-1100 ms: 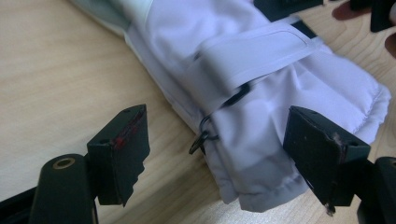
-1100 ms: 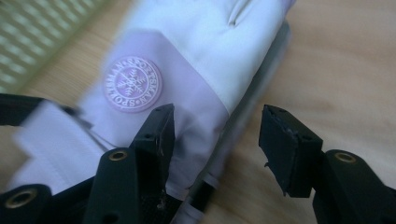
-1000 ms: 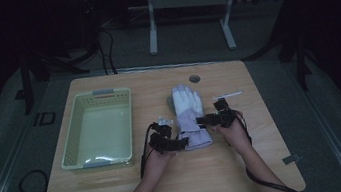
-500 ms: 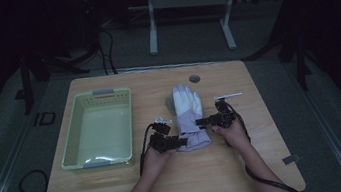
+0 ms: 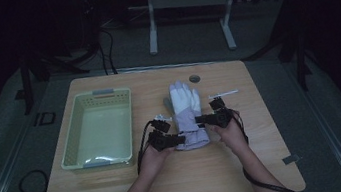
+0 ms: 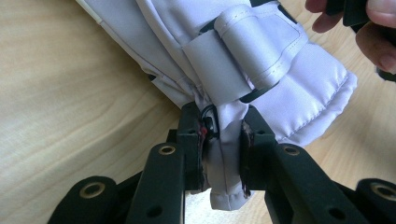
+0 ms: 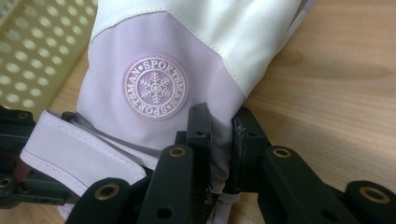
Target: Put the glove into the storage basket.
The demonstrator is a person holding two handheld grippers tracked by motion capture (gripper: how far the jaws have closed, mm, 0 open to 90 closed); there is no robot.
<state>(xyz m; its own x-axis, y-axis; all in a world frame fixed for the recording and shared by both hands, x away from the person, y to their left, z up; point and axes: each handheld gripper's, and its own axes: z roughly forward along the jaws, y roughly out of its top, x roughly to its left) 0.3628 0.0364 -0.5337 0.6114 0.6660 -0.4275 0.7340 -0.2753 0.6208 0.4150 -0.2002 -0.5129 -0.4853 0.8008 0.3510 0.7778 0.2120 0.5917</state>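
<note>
Pale lilac-and-white padded winter glove (image 5: 186, 116) lies flat on the light wooden surface (image 5: 269, 163), fingers pointing away from the person, cuff nearest; it sits just right of the pale green perforated plastic basket (image 5: 76, 139), apart from it.

Left tool (image 5: 177, 139) at the cuff's left edge; its jaws have just been closing, and in the left gripper view they are clamped on a pinched fold of cuff fabric (image 6: 224, 154) below the wrist strap (image 6: 252, 51); pads press the cloth, a small black clip caught beside it.

Right tool (image 5: 201, 119) at the glove's right edge, by the wrist; jaws likewise just closing, now nipping a narrow pleat of lilac fabric (image 7: 219, 140) beside the round snowflake badge (image 7: 155, 87).

Both grips look thin, outer shell only; judgement: the work in hand is a two-point lift, likely toward the basket.

Risks from here:
- slick fabric could slide out of either pinch on lifting, the right one especially, since it holds little cloth;
- if one side lets go, the glove would swing and hang from the other tool;
- unequal lift would twist the glove, so the limp fingers drag on the surface or snag the basket rim;
- pulling the tools apart could strain the strap.
</note>
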